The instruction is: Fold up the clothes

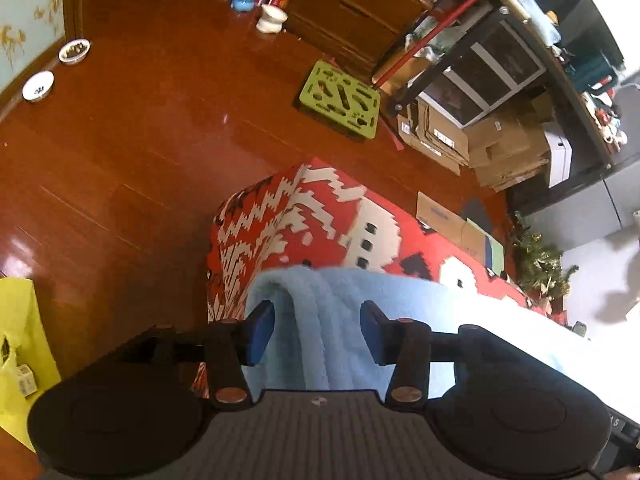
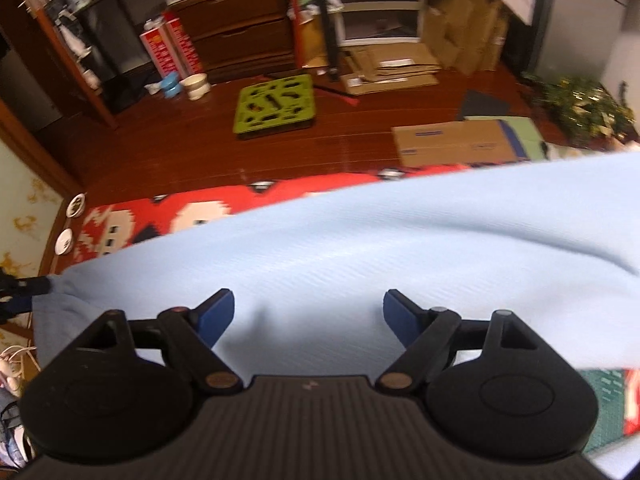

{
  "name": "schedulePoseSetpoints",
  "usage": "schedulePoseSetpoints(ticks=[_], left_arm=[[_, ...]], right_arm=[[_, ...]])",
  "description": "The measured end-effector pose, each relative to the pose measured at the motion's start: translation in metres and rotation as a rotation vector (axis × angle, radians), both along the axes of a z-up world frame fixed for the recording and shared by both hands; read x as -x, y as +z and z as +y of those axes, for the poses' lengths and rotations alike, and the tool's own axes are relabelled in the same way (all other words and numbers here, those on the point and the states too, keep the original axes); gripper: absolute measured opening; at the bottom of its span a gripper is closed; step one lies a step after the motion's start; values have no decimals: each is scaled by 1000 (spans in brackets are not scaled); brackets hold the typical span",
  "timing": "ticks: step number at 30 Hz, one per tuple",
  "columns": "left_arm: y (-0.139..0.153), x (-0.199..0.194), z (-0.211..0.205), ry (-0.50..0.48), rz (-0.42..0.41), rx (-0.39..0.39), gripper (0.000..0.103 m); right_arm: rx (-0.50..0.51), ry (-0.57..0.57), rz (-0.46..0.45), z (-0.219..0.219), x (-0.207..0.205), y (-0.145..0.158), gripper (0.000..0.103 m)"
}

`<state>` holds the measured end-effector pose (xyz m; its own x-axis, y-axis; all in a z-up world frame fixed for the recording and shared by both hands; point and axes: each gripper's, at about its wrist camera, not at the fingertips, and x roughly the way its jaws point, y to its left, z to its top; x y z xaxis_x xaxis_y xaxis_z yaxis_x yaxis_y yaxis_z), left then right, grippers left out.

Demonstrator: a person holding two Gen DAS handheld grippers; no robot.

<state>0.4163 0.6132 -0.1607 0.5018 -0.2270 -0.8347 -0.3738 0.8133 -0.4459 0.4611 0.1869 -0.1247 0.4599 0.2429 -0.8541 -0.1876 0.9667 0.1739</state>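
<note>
Over red-and-white patterned blanket, pale blue fleece garment is lying spread, bunched edge hanging off blanket's corner. Left claw is hovering with fingers apart astride that bunch; right claw is likewise gaping above flat cloth. Risk: pinching several layers at once, dragging garment off blanket.

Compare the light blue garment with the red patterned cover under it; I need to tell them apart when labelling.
The light blue garment is plain and one colour; the red patterned cover bears white and black pixel-like shapes. The garment lies on top, bunched into folds near the left gripper; the cover lies beneath and drapes over the corner. Both are soft fabric.
</note>
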Motion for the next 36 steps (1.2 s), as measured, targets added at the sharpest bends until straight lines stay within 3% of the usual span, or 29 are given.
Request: schedulePoseSetpoints(ticks=[6,11,17,20,22,24,27,30,34,36], left_arm=[[17,54,-25,-58,60,7,48],[18,117,-41,-85,133,13,48],[7,187,-67,-103,202,5,45],[-2,210,-84,-96,222,-50,39],[-1,217,-96,-100,190,-117,37],[-1,217,-107,-127,176,-184,22],[0,219,-117,-151,155,-237,19],[-3,219,-122,-190,139,-267,20],[-9,212,-98,-129,141,-133,22],[-12,209,-90,-175,138,-60,26]], right_arm=[[12,-77,9,-69,40,19,84],[-29,-110,43,-96,84,30,84],[-83,-53,95,-111,128,27,84],[-95,-3,112,-118,151,30,84],[-103,31,123,-122,166,32,84],[-110,64,134,-127,182,33,85],[-74,88,146,-141,205,33,85],[-63,41,161,-154,224,32,85],[-45,-39,182,-162,252,26,85],[-37,-72,187,-158,262,22,85]])
